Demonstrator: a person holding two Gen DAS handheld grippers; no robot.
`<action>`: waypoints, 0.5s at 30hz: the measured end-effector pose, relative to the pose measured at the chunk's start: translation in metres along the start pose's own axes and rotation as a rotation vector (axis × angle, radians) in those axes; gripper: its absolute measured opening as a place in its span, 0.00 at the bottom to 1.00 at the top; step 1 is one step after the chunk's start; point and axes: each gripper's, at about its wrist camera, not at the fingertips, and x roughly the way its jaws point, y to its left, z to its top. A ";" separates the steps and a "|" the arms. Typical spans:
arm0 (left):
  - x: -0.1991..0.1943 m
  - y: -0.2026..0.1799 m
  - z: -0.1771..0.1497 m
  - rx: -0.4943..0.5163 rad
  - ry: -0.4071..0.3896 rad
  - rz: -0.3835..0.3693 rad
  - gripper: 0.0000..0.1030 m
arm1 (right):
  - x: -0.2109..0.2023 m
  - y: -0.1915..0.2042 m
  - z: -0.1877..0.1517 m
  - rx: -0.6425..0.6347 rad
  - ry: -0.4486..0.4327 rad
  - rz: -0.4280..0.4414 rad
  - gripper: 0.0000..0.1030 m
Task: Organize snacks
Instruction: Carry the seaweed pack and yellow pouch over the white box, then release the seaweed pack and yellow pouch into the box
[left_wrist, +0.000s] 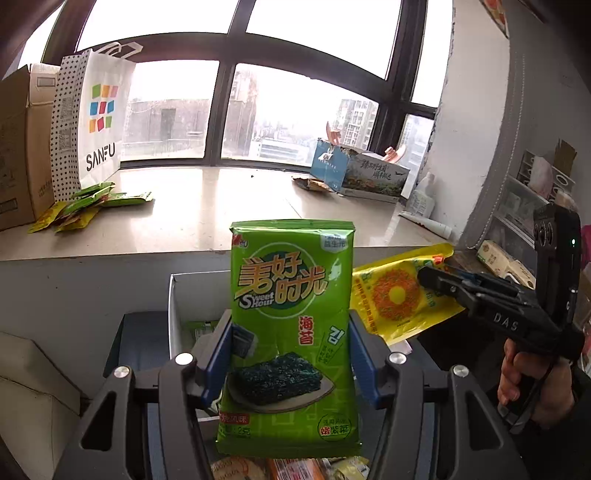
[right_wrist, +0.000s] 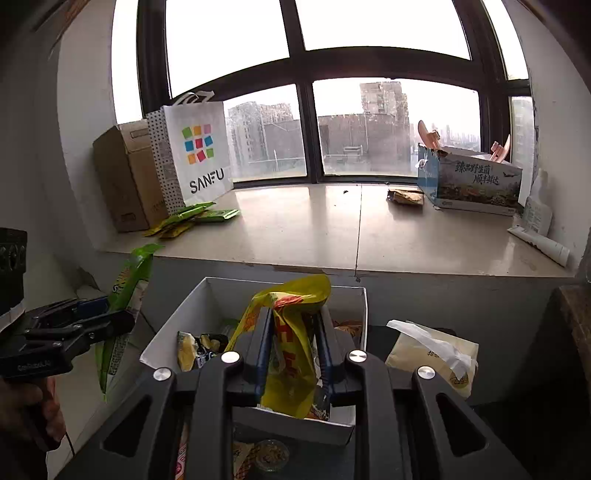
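Note:
My left gripper (left_wrist: 290, 343) is shut on a green seaweed packet (left_wrist: 291, 317), held upright with its printed face toward the camera. The same green seaweed packet (right_wrist: 125, 295) shows edge-on at the left of the right wrist view. My right gripper (right_wrist: 293, 328) is shut on a crumpled yellow snack packet (right_wrist: 291, 332), also seen as the yellow snack packet (left_wrist: 397, 295) pinched at its edge by the right gripper (left_wrist: 428, 277). Both packets hang above a white box (right_wrist: 218, 295) that holds several other snacks.
A stone windowsill (right_wrist: 332, 229) runs ahead. On its left stand a cardboard box (right_wrist: 122, 177) and a SANFU paper bag (right_wrist: 195, 155) with a pile of green and yellow packets (right_wrist: 192, 218). A printed carton (right_wrist: 469, 181) sits right. A tissue pack (right_wrist: 432, 350) lies beside the white box.

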 end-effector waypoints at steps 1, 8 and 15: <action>0.013 0.002 0.005 -0.008 0.022 -0.002 0.60 | 0.015 -0.001 0.002 0.000 0.026 -0.020 0.23; 0.081 0.006 0.003 -0.006 0.146 0.111 1.00 | 0.075 -0.009 0.004 0.004 0.149 -0.080 0.87; 0.082 0.022 -0.015 -0.050 0.158 0.111 1.00 | 0.065 -0.013 0.004 -0.011 0.088 -0.112 1.00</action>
